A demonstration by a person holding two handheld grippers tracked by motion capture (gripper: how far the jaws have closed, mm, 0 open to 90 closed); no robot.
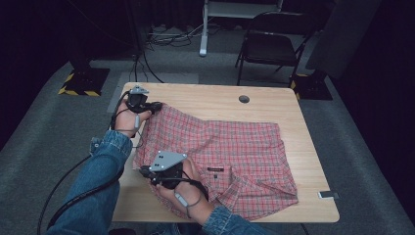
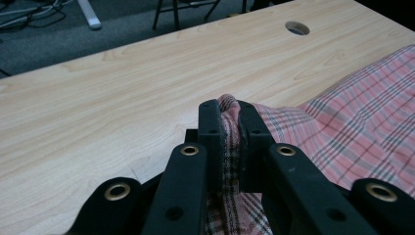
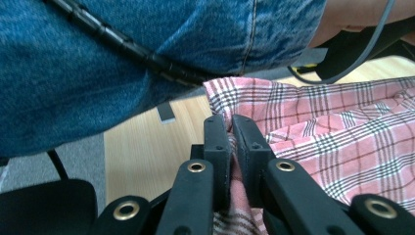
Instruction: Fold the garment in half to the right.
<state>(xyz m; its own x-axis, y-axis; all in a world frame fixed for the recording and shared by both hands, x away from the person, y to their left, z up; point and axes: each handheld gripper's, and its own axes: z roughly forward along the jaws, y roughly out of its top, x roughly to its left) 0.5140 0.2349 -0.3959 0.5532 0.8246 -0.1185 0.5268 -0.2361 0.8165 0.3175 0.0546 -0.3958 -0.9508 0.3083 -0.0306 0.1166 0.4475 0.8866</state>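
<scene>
Two claws, and both of mine are clamped on the same red plaid shirt [image 1: 230,147]. My left claw [image 1: 157,105] pinches a bunched fold at the shirt's far left corner; in the left gripper view the cloth [image 2: 342,122] is squeezed tight between the black jaws of that claw [image 2: 229,108] and pokes out above their tips, with bare wood of the table [image 2: 122,98] stretching beyond it. My right claw [image 1: 146,172] grips the shirt's near left edge, close to the table's front; in the right gripper view the fabric [image 3: 333,127] runs up between the jaws of that claw [image 3: 231,123], which are closed on it, and my denim sleeve [image 3: 122,49] hangs across the top of that view.

The shirt lies spread on the table [image 1: 274,100], collar and label toward the near side, its right half flat on the wood. Its left edge is lifted and rumpled between my two grips. A small flat object [image 1: 328,195] sits at the table's near right corner, well apart from the shirt.
</scene>
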